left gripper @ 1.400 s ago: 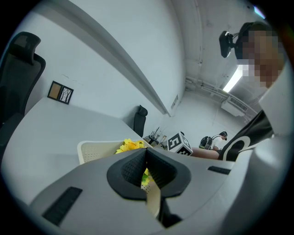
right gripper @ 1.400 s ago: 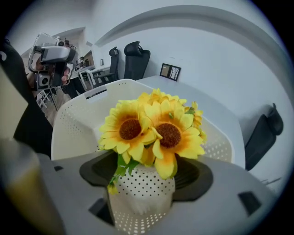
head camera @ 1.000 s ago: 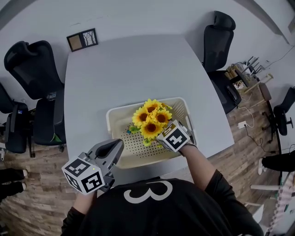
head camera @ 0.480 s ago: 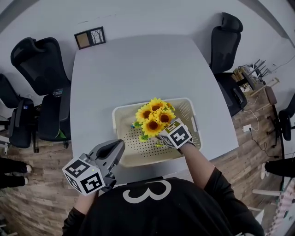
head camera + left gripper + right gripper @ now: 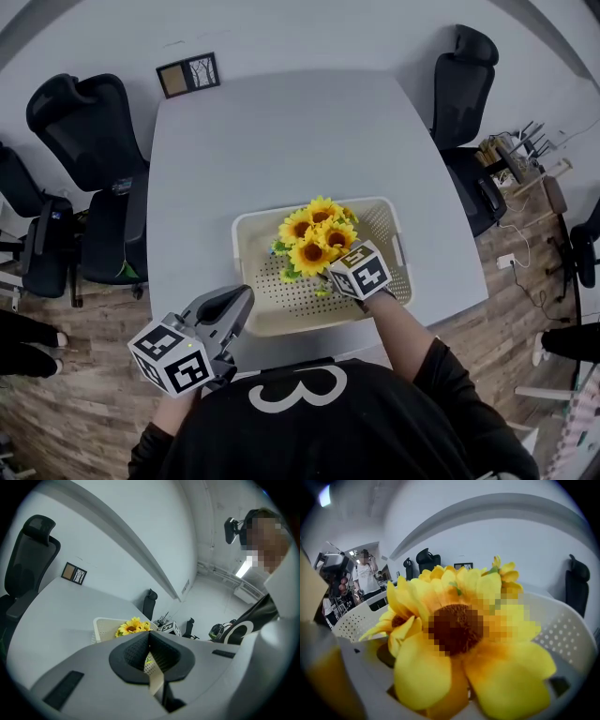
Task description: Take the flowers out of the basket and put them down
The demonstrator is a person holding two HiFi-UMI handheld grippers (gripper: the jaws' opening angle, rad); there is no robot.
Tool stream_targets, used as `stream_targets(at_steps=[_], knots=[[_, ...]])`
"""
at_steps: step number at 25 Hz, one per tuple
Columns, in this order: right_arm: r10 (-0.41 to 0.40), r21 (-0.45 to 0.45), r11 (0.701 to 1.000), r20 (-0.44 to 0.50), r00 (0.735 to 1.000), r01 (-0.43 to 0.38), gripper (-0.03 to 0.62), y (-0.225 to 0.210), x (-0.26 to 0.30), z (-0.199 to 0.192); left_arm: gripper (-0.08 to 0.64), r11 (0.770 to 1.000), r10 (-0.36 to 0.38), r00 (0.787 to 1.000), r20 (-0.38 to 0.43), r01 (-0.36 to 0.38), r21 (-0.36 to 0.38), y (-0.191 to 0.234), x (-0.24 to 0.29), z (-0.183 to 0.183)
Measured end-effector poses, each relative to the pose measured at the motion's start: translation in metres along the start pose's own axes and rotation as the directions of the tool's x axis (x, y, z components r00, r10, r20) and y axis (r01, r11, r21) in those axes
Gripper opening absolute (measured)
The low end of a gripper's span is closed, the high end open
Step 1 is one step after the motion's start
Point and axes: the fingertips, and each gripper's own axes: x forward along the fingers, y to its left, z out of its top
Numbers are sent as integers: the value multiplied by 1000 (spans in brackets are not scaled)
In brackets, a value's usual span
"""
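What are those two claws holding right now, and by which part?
The right gripper grips the flowers low down, under the blooms; petals hide the exact spot. The left gripper holds nothing.

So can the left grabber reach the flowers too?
Probably yes. The left gripper hangs by the near rim of the basket, with nothing between it and the flowers. Its jaws are shut, though, and the right gripper holds them.

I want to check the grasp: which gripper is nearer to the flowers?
Right. The right gripper holds the flowers in the basket; the left gripper hangs apart, by its front left corner.
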Motion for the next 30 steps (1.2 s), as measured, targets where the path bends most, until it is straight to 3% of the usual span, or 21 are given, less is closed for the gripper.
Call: stream_targets(at_steps=[14,21,30], knots=[[2,52,999,103,995,-8,394,-6,-5,6,9,1000,23,1000,-17,-22,13,-3,-11,-3],[-55,-130,989,142,988,73,393,-1,-9,15,9,999,45,999,-17,-45,14,-3,-18,-3],[40,-167,986,163,986,-13,195,14,-8,16,9,998,56,998,-9,-56,9,-4,-22,-6]])
